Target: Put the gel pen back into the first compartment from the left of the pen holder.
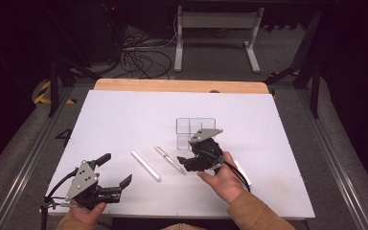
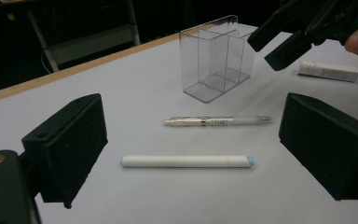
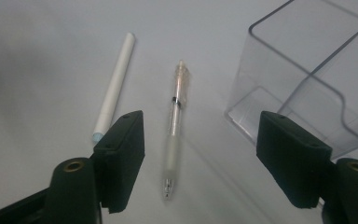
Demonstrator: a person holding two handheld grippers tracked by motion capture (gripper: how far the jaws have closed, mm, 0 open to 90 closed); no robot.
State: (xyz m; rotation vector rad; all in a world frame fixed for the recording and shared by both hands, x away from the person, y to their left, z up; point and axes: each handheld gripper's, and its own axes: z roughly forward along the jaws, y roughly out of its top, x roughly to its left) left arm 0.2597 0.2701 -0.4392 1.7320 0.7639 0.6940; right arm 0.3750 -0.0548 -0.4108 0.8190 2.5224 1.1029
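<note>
The right gripper (image 1: 188, 154) hangs low over the white table (image 1: 124, 115) near its middle, jaws parted with nothing pressed between the pads. In the right gripper view the clear pen (image 3: 175, 126) lies on the table in the gap between the two jaws, closer to the left one, and touches neither. The pen has a frosted grip and a dark band part way along its barrel; there is small dark print on the barrel in the left gripper view, too fine to read.

Just left of the pen lies a white marker (image 1: 145, 165) with a pale blue end, roughly parallel to it and apart from it. Just beyond the right gripper stands a clear divided holder (image 1: 191, 125), upright. To the right of the person's right hand lies a white capped stick (image 2: 328, 70).

The left gripper (image 1: 116, 173) rests at the near left edge of the table, jaws spread wide and gripping nothing.
</note>
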